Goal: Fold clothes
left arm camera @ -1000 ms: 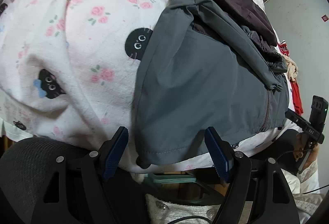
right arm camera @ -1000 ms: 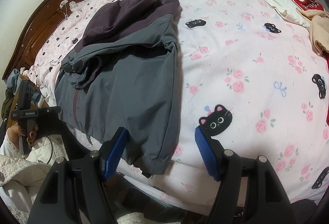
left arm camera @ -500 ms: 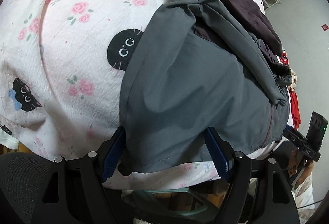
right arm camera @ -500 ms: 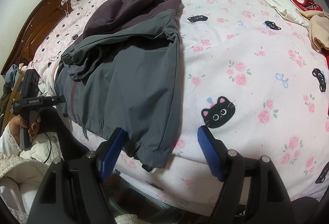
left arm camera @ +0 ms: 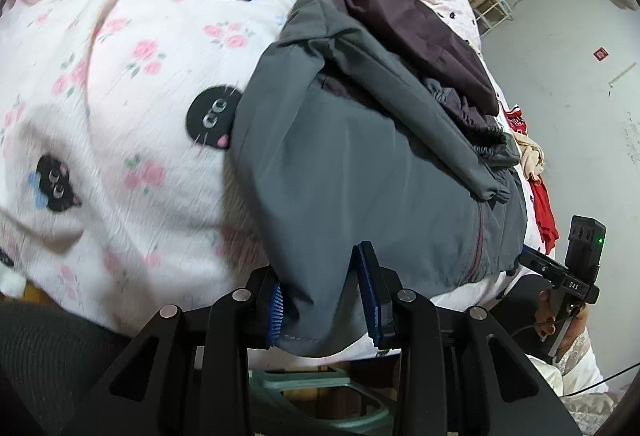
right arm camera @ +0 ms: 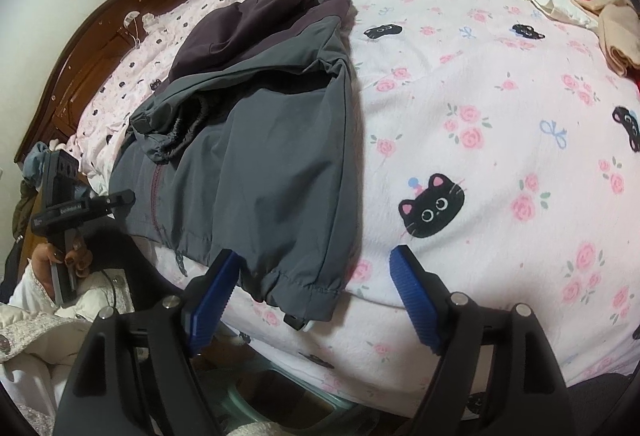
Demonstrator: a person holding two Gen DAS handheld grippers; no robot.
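Two grippers at the near hem of a grey jacket [left arm camera: 360, 164] on the bedspread [right arm camera: 500, 116].
Left gripper [left arm camera: 324, 300] apparently pinching the hem; right gripper [right arm camera: 312, 292] spread wide around the cuff.

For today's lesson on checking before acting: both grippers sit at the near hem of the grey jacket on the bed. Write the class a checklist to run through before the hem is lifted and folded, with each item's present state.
1. Left gripper shut on the grey jacket hem: ok, cloth is bunched between its fingers.
2. Right gripper gripping the hem: not ok, it is open with the corner between its fingers.
3. Jacket flat: not ok, the sleeve and dark lining lie crumpled on top.
4. Bedspread beside the jacket free for folding: ok.
5. Other clothes clear of the jacket: ok, at the far edge.
6. Bedspread pinched along with the hem: cannot tell.
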